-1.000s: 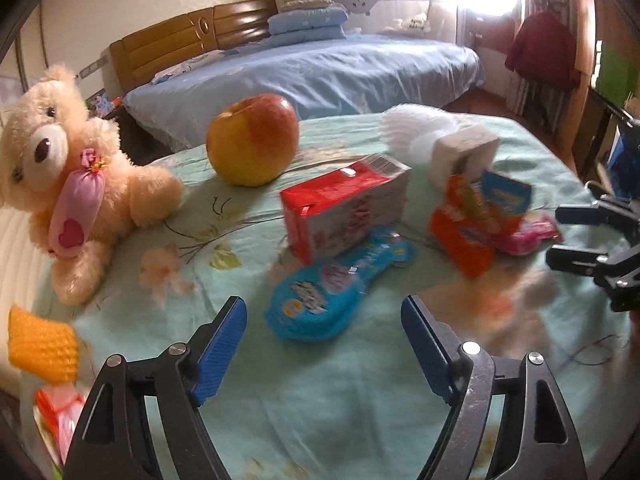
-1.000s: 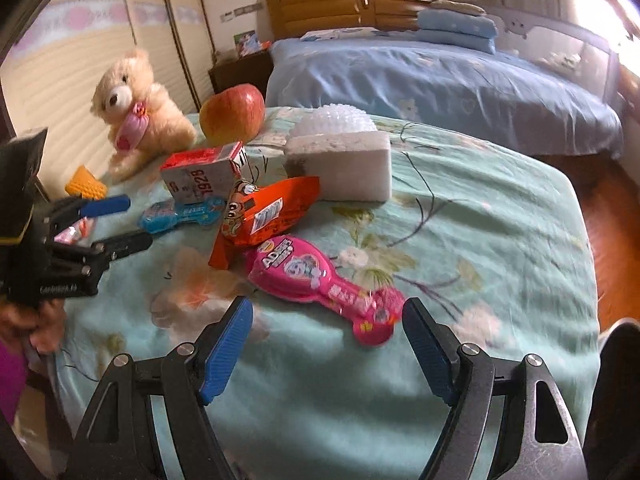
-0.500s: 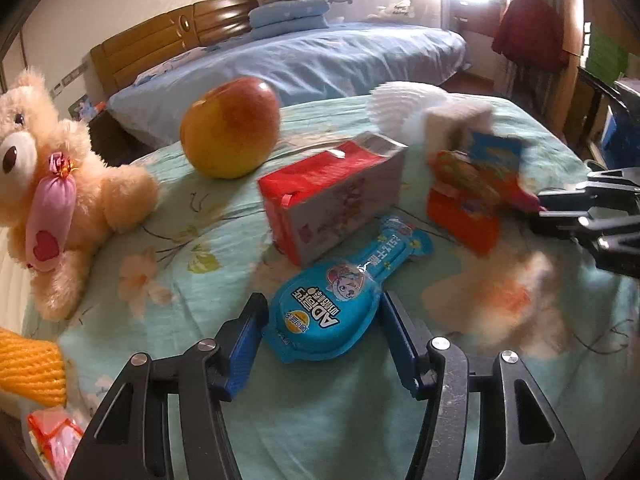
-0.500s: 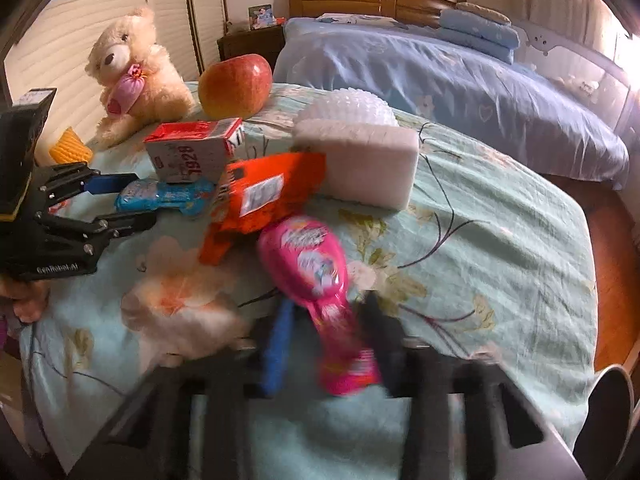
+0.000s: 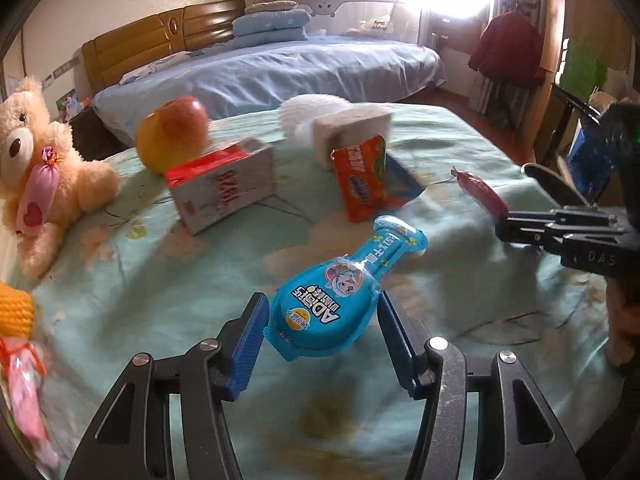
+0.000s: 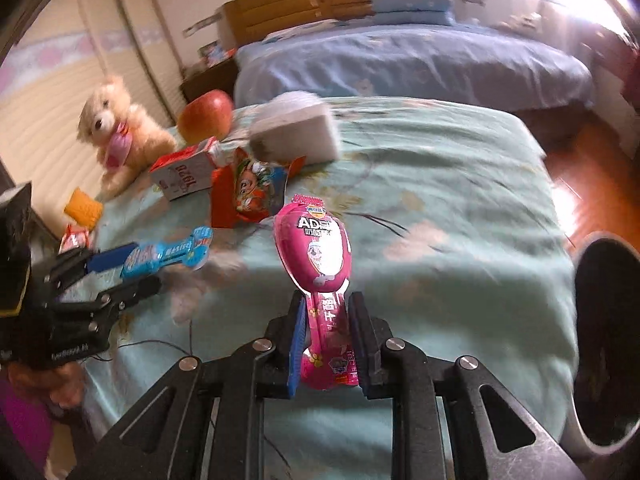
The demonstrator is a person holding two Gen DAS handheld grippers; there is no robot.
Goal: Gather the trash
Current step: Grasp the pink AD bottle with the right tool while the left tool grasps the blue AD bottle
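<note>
My left gripper [image 5: 320,332] is shut on a blue snack packet [image 5: 340,300] and holds it above the green tablecloth [image 5: 160,300]. It also shows in the right wrist view [image 6: 168,256]. My right gripper [image 6: 326,320] is shut on the narrow end of a pink snack packet [image 6: 316,252], lifted off the cloth. That packet shows edge-on in the left wrist view [image 5: 480,194]. A red and white milk carton [image 5: 222,188] and an orange snack bag [image 5: 364,176] lie on the cloth further back.
An apple [image 5: 172,140], a teddy bear [image 5: 36,172], a white sponge block [image 5: 352,132] and an orange knitted piece [image 5: 14,312] sit on the cloth. A dark round bin rim [image 6: 604,332] shows at the right. A blue bed [image 5: 260,68] stands behind.
Both grippers have closed on their packets and lifted them: the left on the blue one, the right on the pink one. Both cameras have shifted.
</note>
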